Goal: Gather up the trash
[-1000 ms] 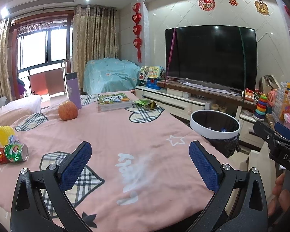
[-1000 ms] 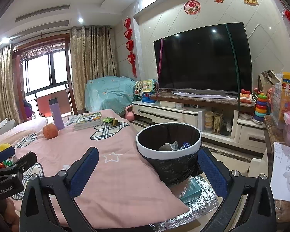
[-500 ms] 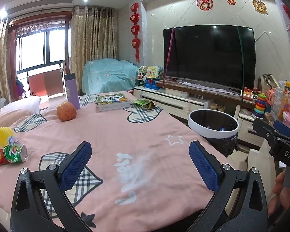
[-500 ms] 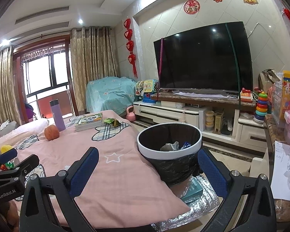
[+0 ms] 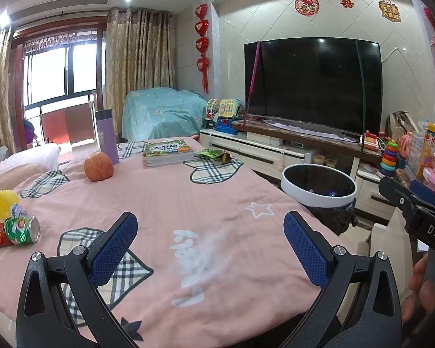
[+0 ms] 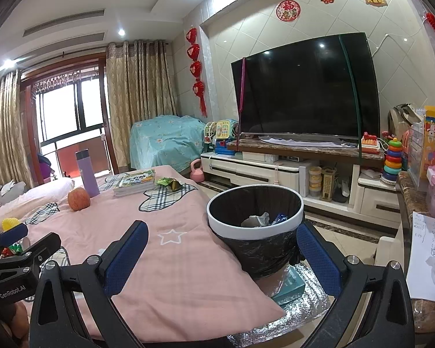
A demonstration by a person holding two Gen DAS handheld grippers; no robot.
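Now the pink cloth-covered desk [image 5: 188, 203] fills most of both views, with a black-lined waste bin with a white rim [image 6: 255, 217] standing just beside its right edge; some crumpled trash already lies inside it. A stack of green-covered books [image 5: 166, 152], a purple steel bottle [image 5: 107, 136] and an orange-red apple [image 5: 98, 166] stand at the far side, and these are not trash, I think. The trash left seems to be a green crumpled snack wrapper [image 5: 216, 155] beside the books, and a crushed green and red can [image 5: 13, 230] with a yellow spiky piece [image 5: 5, 202] at the near left edge.

The left tool [image 5: 210, 240] hovers over the cloth, spread wide and empty. The right tool [image 6: 221, 250] is also wide and empty, near the bin.

Risks, in my judgement: the wrapper is thin and flat, so the fingers may pinch the soft cloth with it and drag the books. The can is round and could roll off the edge if it is pushed.
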